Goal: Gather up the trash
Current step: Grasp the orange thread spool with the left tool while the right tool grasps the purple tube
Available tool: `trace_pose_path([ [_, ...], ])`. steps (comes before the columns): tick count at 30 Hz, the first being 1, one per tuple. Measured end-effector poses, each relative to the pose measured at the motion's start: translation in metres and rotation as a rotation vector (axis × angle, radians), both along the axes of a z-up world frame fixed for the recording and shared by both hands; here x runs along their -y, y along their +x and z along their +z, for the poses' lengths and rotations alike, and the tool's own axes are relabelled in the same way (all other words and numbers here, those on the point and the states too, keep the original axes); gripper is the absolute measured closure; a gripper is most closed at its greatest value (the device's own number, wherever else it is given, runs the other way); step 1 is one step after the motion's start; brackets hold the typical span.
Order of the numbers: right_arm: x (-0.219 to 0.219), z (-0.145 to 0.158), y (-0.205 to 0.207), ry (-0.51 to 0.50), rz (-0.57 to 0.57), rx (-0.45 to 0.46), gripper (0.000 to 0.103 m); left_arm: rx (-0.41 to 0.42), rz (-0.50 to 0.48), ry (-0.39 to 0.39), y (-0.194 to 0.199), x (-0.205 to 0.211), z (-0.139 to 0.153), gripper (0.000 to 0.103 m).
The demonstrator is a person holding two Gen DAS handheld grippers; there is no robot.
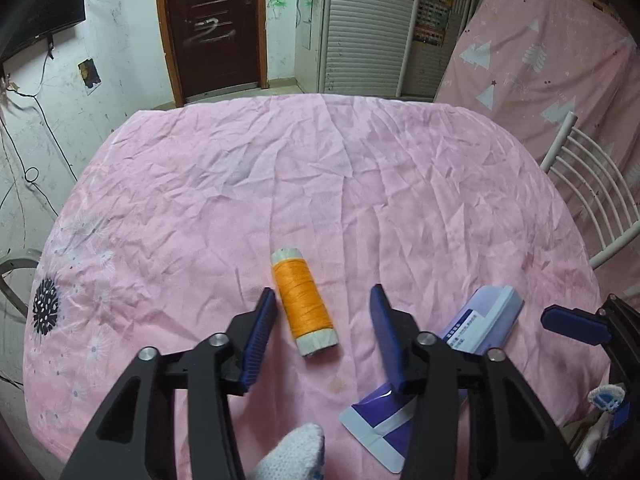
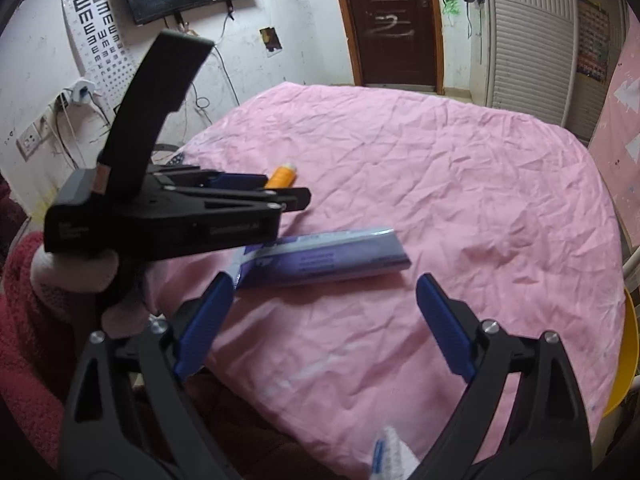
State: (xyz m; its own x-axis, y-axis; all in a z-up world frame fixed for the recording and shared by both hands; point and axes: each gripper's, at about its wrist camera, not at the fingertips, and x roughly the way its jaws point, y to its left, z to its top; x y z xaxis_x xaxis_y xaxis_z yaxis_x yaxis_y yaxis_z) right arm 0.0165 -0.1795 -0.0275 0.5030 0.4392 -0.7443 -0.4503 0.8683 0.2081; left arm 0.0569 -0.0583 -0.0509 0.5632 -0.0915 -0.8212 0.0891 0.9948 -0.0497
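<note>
So there's a round bench [image 1: 360, 160] sitting under a wrinkled pink cloth, and two bits of trash are lying on it. One is an orange spool of thread with white ends [image 1: 303, 303], lying on its side near the front edge. The other is a flat purple-and-white cardboard box [image 2: 324, 258] with an opened flap, just to the right of the spool.

The left tongs [image 1: 322, 312] are pointing down at the spool, jaws straddling it. The left blue pad looks just beside the thread, and the right pad is standing clear of it, so nothing's being gripped there; they're released. A white knitted glove fingertip [image 1: 296, 452] is poking in underneath.

The right tongs [image 2: 324, 294] are hanging wide apart over the near side of the bench, holding nothing, with the box lying just past their tips. The left pad is sitting near the box's flap end; I can't tell if it's touching.
</note>
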Motion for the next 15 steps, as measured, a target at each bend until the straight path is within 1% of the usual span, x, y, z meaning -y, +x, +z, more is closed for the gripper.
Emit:
trace_pose_path([
  [4,-0.007,-0.006,0.004,-0.001,0.009,-0.025,0.014,0.018,-0.007,0.023,-0.002,-0.003,0.000,0.084],
  [7,-0.013,-0.010,0.010,0.005,0.011,-0.044,0.014,0.027,0.005,-0.003,-0.002,-0.010,0.000,0.092],
  [10,-0.020,-0.013,0.015,0.005,0.017,-0.063,0.014,0.036,0.018,-0.032,-0.002,-0.020,0.000,0.094],
  [15,-0.032,-0.018,0.026,-0.003,0.013,-0.085,0.014,0.052,0.040,-0.064,-0.002,-0.034,0.001,0.094],
])
